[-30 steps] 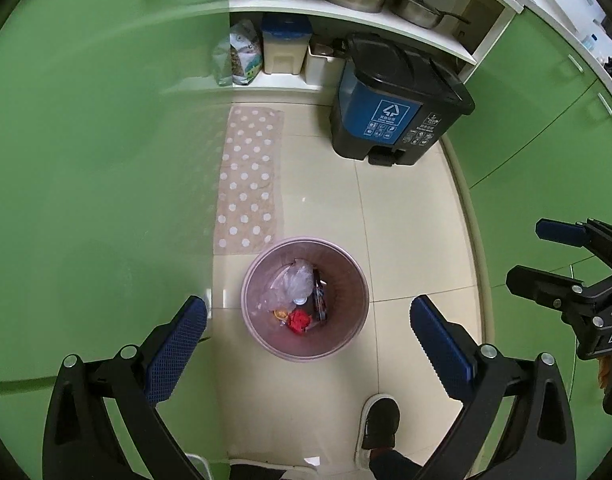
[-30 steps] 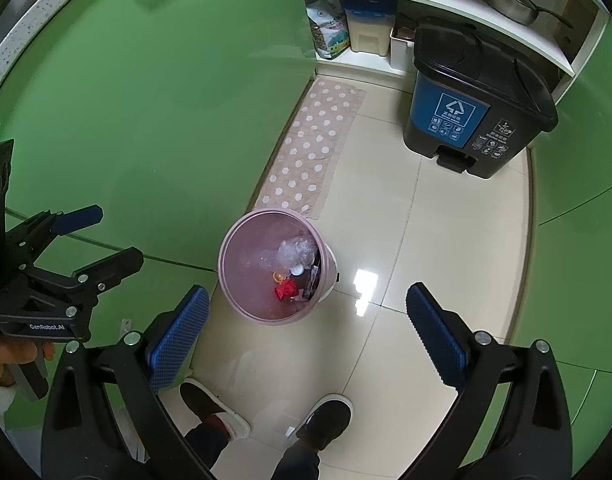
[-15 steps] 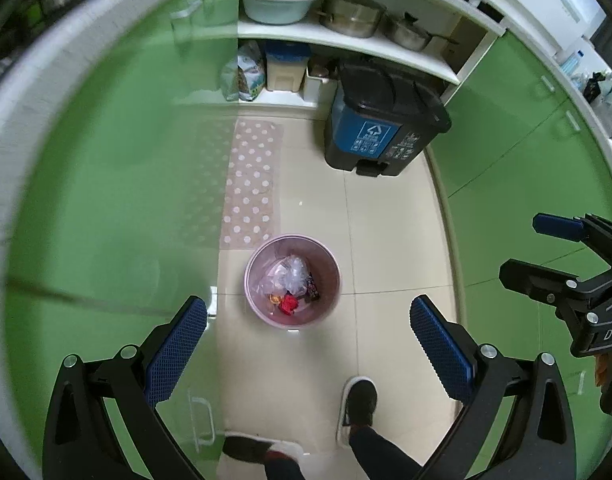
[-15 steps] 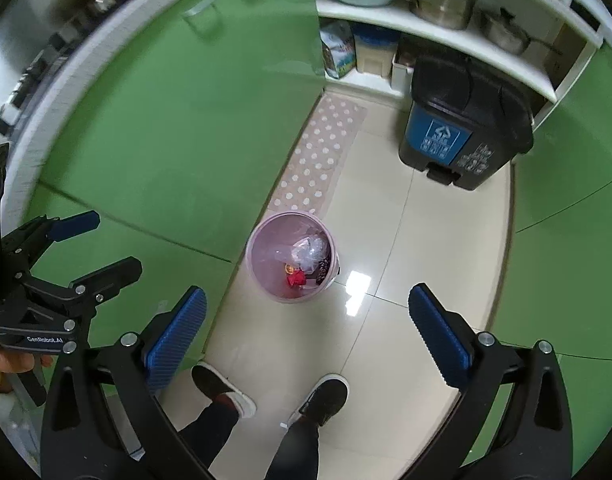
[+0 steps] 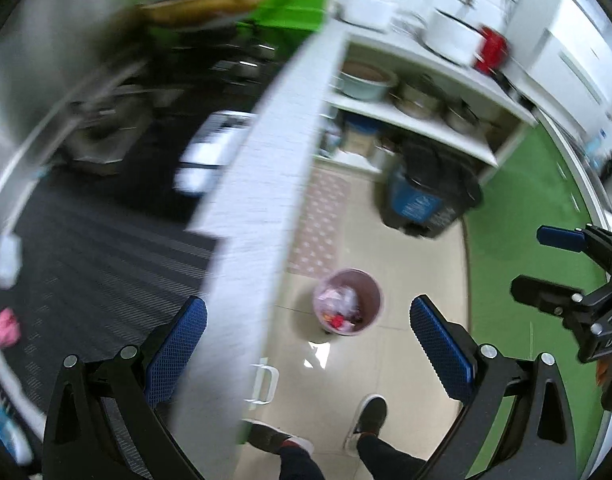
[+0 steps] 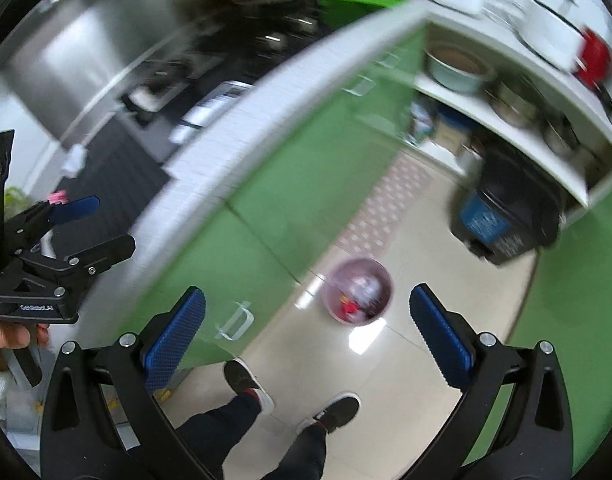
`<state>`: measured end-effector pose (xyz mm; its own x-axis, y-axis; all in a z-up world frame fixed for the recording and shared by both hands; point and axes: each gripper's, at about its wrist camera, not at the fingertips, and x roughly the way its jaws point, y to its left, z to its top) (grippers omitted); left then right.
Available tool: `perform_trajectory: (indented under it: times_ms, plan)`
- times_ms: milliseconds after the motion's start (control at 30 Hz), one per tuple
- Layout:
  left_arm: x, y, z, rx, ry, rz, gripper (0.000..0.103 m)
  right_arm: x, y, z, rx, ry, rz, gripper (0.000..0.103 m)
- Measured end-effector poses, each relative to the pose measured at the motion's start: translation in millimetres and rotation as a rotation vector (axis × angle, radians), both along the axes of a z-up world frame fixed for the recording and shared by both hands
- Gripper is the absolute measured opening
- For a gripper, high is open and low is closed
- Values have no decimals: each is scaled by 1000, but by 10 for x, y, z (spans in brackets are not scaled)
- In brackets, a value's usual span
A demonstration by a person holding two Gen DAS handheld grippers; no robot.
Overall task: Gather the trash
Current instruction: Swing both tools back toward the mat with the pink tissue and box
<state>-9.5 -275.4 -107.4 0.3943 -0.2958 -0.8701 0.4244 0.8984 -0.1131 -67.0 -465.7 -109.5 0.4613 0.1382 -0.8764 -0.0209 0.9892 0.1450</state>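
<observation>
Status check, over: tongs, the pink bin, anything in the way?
Left tongs open, empty. Right tongs open, empty. Pink bin on floor, trash inside. White counter edge between left tongs and bin.

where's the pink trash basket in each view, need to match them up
Left wrist: pink trash basket stands on the floor just below centre, between the tong tips, nearer the right one.
Right wrist: pink trash basket sits right of centre, also between the tong tips.
Shared landmark: the black and blue pedal bin, up and right of it.

Motion blur smears the countertop (image 5: pixel 266 168) and shelf pots (image 5: pixel 417 100); contents of the pink bin (image 6: pixel 357 296) are indistinct.
</observation>
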Motion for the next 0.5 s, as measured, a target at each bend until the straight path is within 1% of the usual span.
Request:
perform_trajectory:
  times_ms: [100, 300, 400, 500]
  plan:
    - [-5, 502, 157, 2, -22, 95, 98, 158, 446, 188, 9, -38, 84, 100]
    - [-19, 1507, 419, 23, -73, 276, 98, 483, 1315, 386, 25, -79, 231, 100]
    - [9, 1935, 472, 37, -84, 345, 98, 658, 1741, 422, 28, -85, 292, 100]
    - [57, 2219, 469, 55, -87, 379, 98, 802, 2127, 419, 19, -88, 346, 100]
